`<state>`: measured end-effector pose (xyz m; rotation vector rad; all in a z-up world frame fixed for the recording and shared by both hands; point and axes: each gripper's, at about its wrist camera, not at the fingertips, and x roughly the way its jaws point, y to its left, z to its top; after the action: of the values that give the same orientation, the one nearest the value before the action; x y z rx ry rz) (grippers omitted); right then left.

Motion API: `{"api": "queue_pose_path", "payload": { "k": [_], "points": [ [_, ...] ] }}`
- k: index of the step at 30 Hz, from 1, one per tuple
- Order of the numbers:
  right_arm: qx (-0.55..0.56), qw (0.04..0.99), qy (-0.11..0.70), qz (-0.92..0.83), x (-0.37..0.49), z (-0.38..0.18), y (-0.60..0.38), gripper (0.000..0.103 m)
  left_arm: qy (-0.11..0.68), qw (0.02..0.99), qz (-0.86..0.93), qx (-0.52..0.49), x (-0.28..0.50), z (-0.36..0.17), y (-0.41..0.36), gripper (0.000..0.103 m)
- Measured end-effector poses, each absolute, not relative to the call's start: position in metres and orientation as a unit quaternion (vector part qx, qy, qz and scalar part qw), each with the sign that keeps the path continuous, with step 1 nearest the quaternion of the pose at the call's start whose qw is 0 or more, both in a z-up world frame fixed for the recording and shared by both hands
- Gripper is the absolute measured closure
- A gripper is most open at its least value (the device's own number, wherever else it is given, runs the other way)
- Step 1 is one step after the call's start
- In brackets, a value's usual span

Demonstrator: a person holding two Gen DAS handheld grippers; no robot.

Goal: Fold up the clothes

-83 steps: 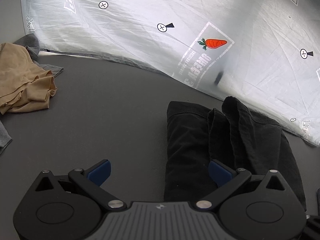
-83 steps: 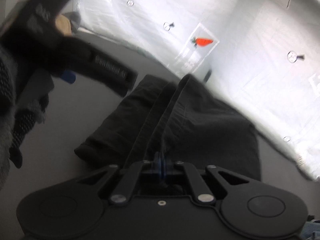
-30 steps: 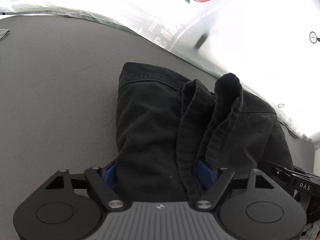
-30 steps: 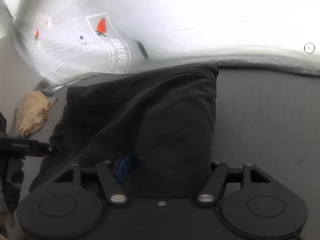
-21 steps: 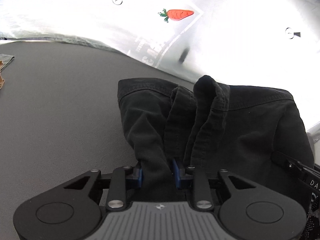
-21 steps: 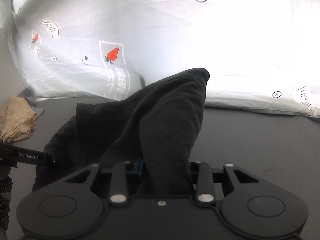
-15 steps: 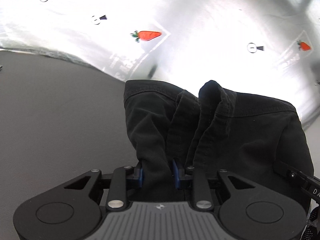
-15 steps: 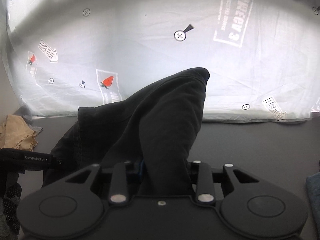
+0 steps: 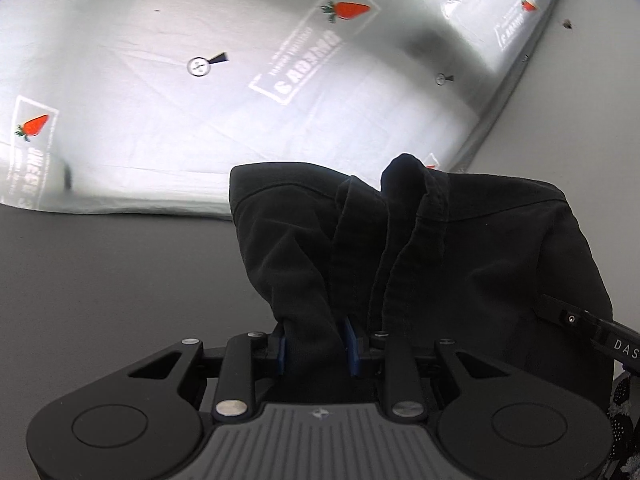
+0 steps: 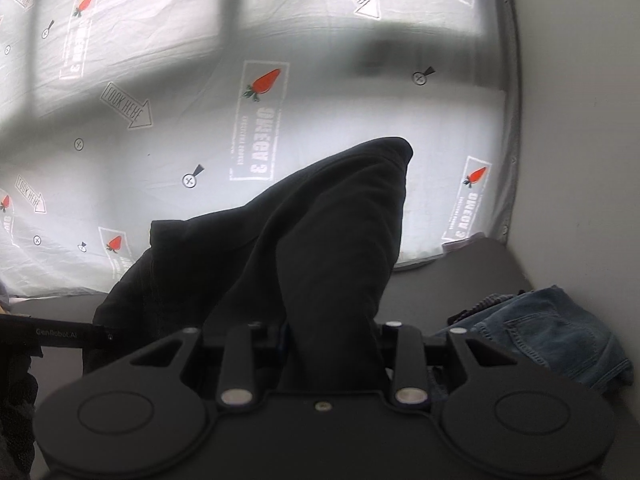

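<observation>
**Spotter:** What are the fingers doing?

**Operator:** I'm starting at the left gripper (image 9: 316,346). Its blue fingers (image 9: 282,350) are clamping a bunched edge of the black garment (image 9: 480,264), with cloth filling the gap between them. The right gripper (image 10: 332,344) is closed on the same garment (image 10: 320,248); a thick roll of fabric is hiding its pads, but the cloth is rising straight out from between the arms, so I'm reading that as a firm grip.

**Spotter:** And where is the garment lying from there?

**Operator:** It's hanging off both grips, clear of the grey desk (image 9: 100,280), and billowing away from the fingers toward the far printed sheet (image 9: 160,120). In the left view the bulk is spreading right of the fingers, toward the other tool (image 9: 592,332); in the right view it's spreading left, toward the left tool (image 10: 52,334). So its long axis is running between my two hands, with each holding one end of the near edge.

**Spotter:** Which hand is nearer the landing spot?

**Operator:** I'm judging neither; they're about level. What matters next is the folded denim (image 10: 552,336) on the desk just right of the right gripper. If I'm setting this down, I'm wanting to keep the span square and land it left of that pile.
</observation>
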<state>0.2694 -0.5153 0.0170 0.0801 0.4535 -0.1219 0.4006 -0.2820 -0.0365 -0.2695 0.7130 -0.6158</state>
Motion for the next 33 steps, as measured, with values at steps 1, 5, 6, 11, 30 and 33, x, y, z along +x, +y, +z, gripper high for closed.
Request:
{"api": "queue_pose_path", "payload": {
  "k": [1,5,6,11,30,33],
  "points": [
    [0.034,0.972,0.222,-0.064,0.264,0.02,-0.534,0.069,0.339,0.883,-0.299,-0.128,0.395,-0.035,-0.307,0.075],
    [-0.005,0.974,0.219,-0.055,0.253,0.033,-0.631,0.069,0.329,0.886,-0.292,-0.148,0.374,-0.032,-0.404,0.075],
    [-0.011,0.974,0.222,-0.049,0.256,0.036,-0.656,0.069,0.328,0.886,-0.291,-0.153,0.371,-0.029,-0.426,0.075],
    [-0.073,0.965,0.248,-0.036,0.282,0.041,-0.759,0.065,0.336,0.886,-0.284,-0.148,0.361,-0.035,-0.53,0.073],
    [-0.095,0.958,0.265,-0.052,0.401,-0.087,-0.865,0.051,0.294,0.924,-0.233,-0.072,0.441,-0.045,-0.663,0.024],
    [-0.072,0.963,0.255,-0.056,0.424,-0.116,-0.875,0.047,0.283,0.93,-0.23,-0.048,0.449,-0.062,-0.689,0.021]
  ]
}}
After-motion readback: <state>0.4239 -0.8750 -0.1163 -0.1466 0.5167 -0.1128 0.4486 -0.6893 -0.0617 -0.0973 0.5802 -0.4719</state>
